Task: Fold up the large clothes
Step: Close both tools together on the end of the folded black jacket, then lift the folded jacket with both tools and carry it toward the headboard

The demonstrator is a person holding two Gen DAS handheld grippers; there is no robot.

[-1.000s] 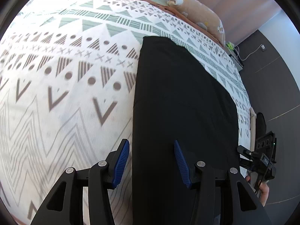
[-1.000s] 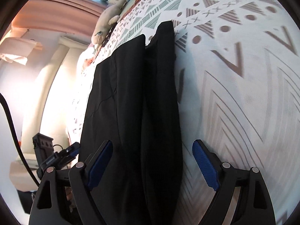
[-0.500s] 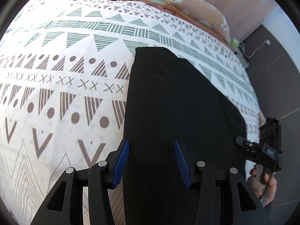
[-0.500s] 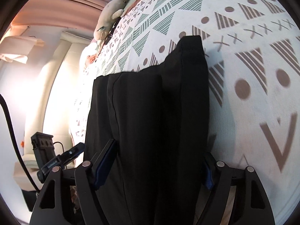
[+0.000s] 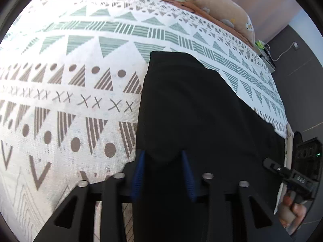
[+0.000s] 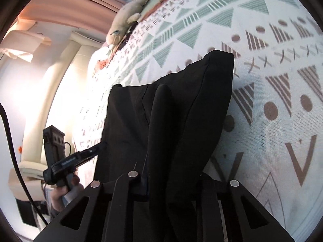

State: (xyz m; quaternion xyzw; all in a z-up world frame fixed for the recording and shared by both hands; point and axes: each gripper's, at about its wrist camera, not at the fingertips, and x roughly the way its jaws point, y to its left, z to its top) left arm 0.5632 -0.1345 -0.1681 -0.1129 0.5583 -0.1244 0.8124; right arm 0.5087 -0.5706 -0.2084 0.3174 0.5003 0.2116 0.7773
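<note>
A large black garment (image 5: 201, 104) lies lengthwise on a patterned bedspread (image 5: 80, 100). My left gripper (image 5: 162, 161) stands at its near left edge. Its jaws are closing and a raised bunch of black cloth fills the gap between the blue pads (image 5: 139, 173). In the right wrist view the same garment (image 6: 181, 100) is gathered into upright folds, lifted off the bedspread (image 6: 272, 80). My right gripper (image 6: 173, 181) is closing on those folds, which hide its pads. Each view shows the other gripper at its edge, held by a hand (image 5: 290, 211).
Plush toys and pillows (image 5: 220, 8) line the far end of the bed. Dark floor with a cable (image 5: 302, 70) runs along the bed's right side. A pink curtain (image 6: 70, 2) and cream furniture (image 6: 66, 84) stand beyond the bed's other side.
Both grippers have moved forward along the garment and narrowed their jaws onto its cloth. The right one went from wide open to clamped, and the fabric there now stands up in folds.
</note>
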